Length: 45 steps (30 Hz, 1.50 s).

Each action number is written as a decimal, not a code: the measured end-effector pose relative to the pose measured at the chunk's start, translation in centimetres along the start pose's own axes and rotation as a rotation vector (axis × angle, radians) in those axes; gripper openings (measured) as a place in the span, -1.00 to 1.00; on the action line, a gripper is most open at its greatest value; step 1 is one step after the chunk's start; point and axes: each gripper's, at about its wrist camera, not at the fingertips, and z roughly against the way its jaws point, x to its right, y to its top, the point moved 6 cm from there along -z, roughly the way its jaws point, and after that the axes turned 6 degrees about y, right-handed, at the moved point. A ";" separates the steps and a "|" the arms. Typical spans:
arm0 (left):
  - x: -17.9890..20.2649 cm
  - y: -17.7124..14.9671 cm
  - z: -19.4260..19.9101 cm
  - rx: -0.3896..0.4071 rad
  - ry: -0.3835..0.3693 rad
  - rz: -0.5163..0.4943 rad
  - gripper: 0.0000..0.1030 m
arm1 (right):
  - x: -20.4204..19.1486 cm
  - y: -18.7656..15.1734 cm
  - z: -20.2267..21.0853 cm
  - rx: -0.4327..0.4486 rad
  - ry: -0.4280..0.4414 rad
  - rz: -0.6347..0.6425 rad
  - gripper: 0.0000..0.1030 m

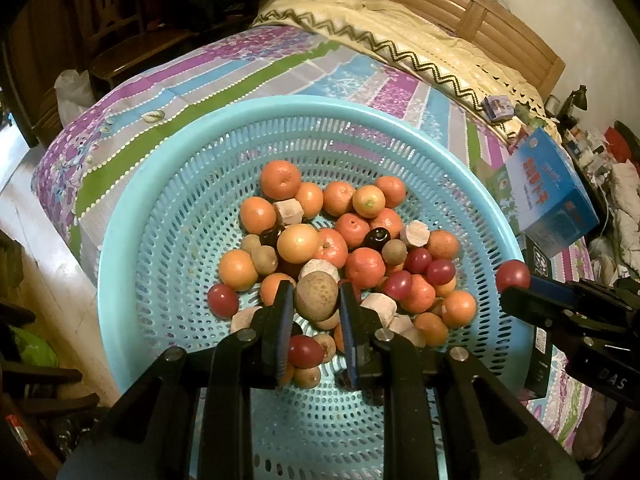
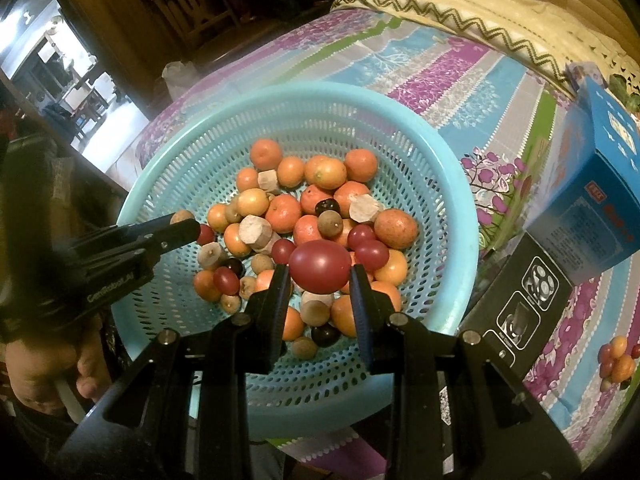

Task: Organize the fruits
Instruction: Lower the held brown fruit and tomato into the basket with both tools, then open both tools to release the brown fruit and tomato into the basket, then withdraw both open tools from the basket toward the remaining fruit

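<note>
A light blue perforated basket (image 1: 168, 208) (image 2: 452, 184) on a bed holds several oranges (image 1: 280, 179), red cherry tomatoes, brown longans and pale cut chunks. My left gripper (image 1: 316, 298) is shut on a brown longan (image 1: 316, 295) above the fruit pile. It also shows at the left of the right wrist view (image 2: 188, 226), with the longan (image 2: 181, 216) at its tip. My right gripper (image 2: 320, 270) is shut on a red cherry tomato (image 2: 320, 266) over the basket. In the left wrist view it sits at the right rim (image 1: 516, 292), with the tomato (image 1: 513, 275).
The basket sits on a striped purple, blue and green bedsheet (image 1: 248, 68). A blue box (image 1: 548, 188) (image 2: 592, 184) and a black box (image 2: 520, 308) stand to the basket's right. A small pile of fruit (image 2: 618, 362) lies on the sheet at far right. A cream quilt (image 1: 400, 28) lies behind.
</note>
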 end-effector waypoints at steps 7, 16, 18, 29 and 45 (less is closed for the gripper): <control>0.1 -0.2 -0.1 -0.005 -0.004 0.000 -0.31 | 0.0 0.0 0.0 0.003 0.000 -0.001 -0.37; 0.4 -0.4 -0.2 -0.006 -0.015 0.008 0.20 | 0.0 0.0 0.0 0.006 0.003 -0.005 -0.19; 0.3 -0.4 -0.3 -0.007 -0.012 0.011 0.21 | 0.0 -0.1 0.0 0.009 -0.002 -0.003 -0.11; 0.1 -0.3 -0.5 -0.006 -0.003 0.021 0.38 | 0.3 0.4 0.7 0.045 -0.007 -0.008 0.43; -0.1 -0.4 -0.5 -0.009 -0.006 0.025 0.38 | 0.6 0.5 0.8 0.048 -0.007 -0.015 0.45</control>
